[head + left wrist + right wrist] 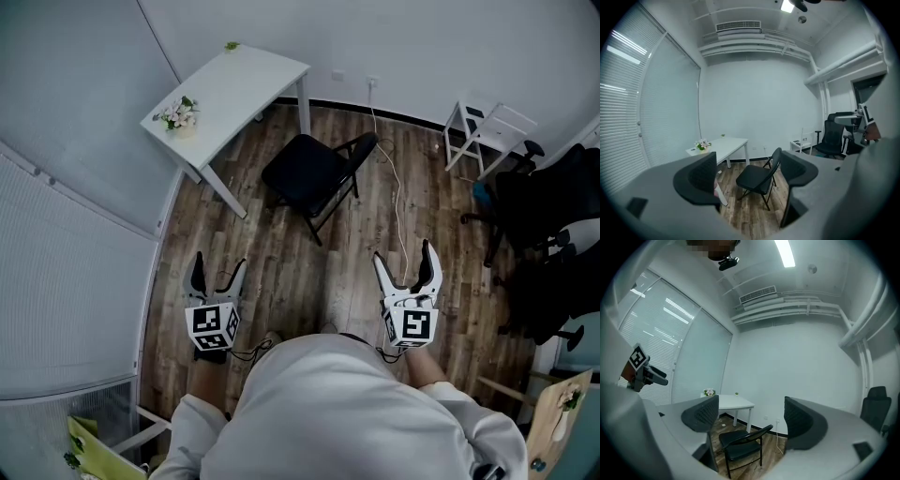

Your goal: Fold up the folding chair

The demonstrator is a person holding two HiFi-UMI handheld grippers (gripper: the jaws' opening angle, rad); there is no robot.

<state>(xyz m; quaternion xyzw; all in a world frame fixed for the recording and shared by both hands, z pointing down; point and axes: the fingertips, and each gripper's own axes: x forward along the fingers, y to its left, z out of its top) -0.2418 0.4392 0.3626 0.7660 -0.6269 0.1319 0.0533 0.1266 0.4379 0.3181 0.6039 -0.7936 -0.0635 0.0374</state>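
The left gripper [219,267] and the right gripper [405,258] are held side by side in front of the person, each with its jaws spread wide and nothing between them. Ahead of both and roughly midway between them, well apart from either, the black folding chair [305,173] stands unfolded on the wooden floor [281,262], its backrest on the right gripper's side. Beyond the chair, on the left gripper's side, stands a white table [234,89] bearing a small bunch of flowers [178,114], and a white cable [398,202] trails along the floor ahead of the right gripper.
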